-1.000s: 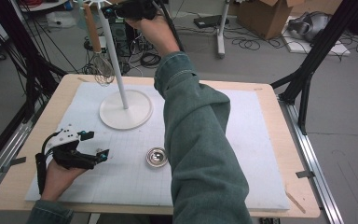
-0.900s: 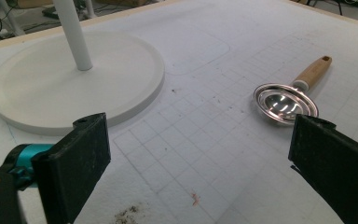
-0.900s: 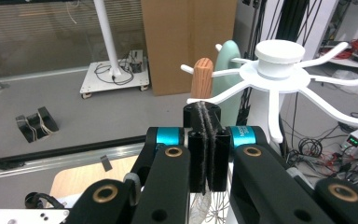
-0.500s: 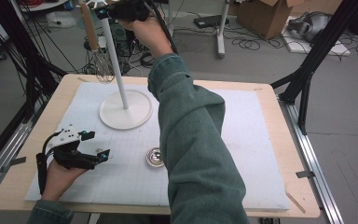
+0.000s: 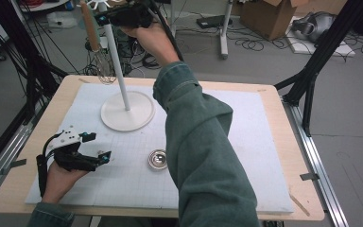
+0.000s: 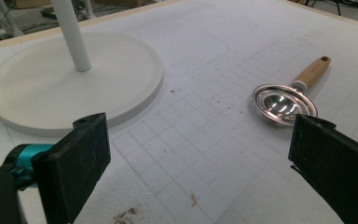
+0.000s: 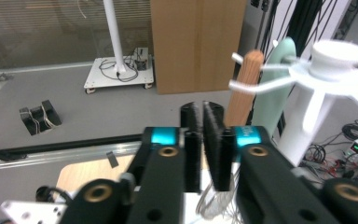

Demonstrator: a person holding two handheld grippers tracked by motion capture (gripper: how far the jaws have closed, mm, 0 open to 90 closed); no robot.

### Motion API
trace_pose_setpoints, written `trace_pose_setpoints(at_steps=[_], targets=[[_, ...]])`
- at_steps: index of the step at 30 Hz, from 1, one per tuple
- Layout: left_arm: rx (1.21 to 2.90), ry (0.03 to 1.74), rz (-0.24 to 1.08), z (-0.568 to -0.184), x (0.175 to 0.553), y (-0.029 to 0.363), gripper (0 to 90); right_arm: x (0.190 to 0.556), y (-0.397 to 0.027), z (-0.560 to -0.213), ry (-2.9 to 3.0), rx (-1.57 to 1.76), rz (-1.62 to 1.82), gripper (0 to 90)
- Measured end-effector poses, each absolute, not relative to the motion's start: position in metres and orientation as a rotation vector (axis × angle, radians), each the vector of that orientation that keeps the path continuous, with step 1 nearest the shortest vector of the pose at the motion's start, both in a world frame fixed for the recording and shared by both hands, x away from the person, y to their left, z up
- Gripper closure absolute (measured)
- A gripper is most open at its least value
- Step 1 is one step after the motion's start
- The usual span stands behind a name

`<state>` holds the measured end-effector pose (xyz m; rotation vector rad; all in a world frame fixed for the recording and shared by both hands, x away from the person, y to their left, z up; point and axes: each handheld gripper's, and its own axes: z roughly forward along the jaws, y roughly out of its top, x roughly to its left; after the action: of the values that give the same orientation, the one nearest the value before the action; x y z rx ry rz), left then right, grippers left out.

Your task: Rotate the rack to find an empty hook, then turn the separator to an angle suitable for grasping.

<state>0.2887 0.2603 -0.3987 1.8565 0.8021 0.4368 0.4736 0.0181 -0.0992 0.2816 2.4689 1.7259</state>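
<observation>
Since the earlier picture the right gripper [image 5: 105, 18] has stayed up by the top of the stand [image 5: 123, 90], shifting only slightly, and its fingers have just begun to ease apart. In the right gripper view the two fingers [image 7: 192, 140] stand almost together with a thin slit between them and nothing in it; that view is blurred, so whether they brush the whisk [image 5: 96, 45] behind them I cannot tell. The left gripper [image 5: 94, 147] has kept its place near the front left of the worktop [image 5: 288, 142], fingers spread wide and empty.

The whisk hangs from one of the thin white prongs at the head of the stand, just beside the right gripper. It has a round wooden handle, pale brown and smooth, with a bulb of fine wire loops dangling below. The stand is matt white: a slim straight pole rising from a flat round base, topped by a hub with spoke-like hooks. A pale green flat utensil [image 7: 272, 88] hangs behind the whisk's handle.

On the white mat [image 5: 246, 156], soft-looking and printed with a faint grid, lies a small strainer [image 6: 286, 100]: a shiny metal bowl with a wide rim and a short wooden handle. It rests near the base, apart from it, ahead of the left gripper.
</observation>
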Motion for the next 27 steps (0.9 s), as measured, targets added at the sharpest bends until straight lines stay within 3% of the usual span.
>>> trace_pose_setpoints(at_steps=[5, 7, 27], targets=[[1.861, 0.806, 0.429, -0.401, 0.289, 0.259, 5.9, 0.466, -0.008, -0.108, 2.477, 0.3, 1.74, 73.8], [1.862, 0.806, 0.427, -0.401, 0.289, 0.258, 5.9, 0.462, -0.02, -0.113, 2.467, 0.322, 1.749, 65.6], [1.885, 0.763, 0.38, -0.402, 0.29, 0.247, 6.0, 0.423, -0.12, -0.202, 2.472, 0.486, 1.735, 44.5]])
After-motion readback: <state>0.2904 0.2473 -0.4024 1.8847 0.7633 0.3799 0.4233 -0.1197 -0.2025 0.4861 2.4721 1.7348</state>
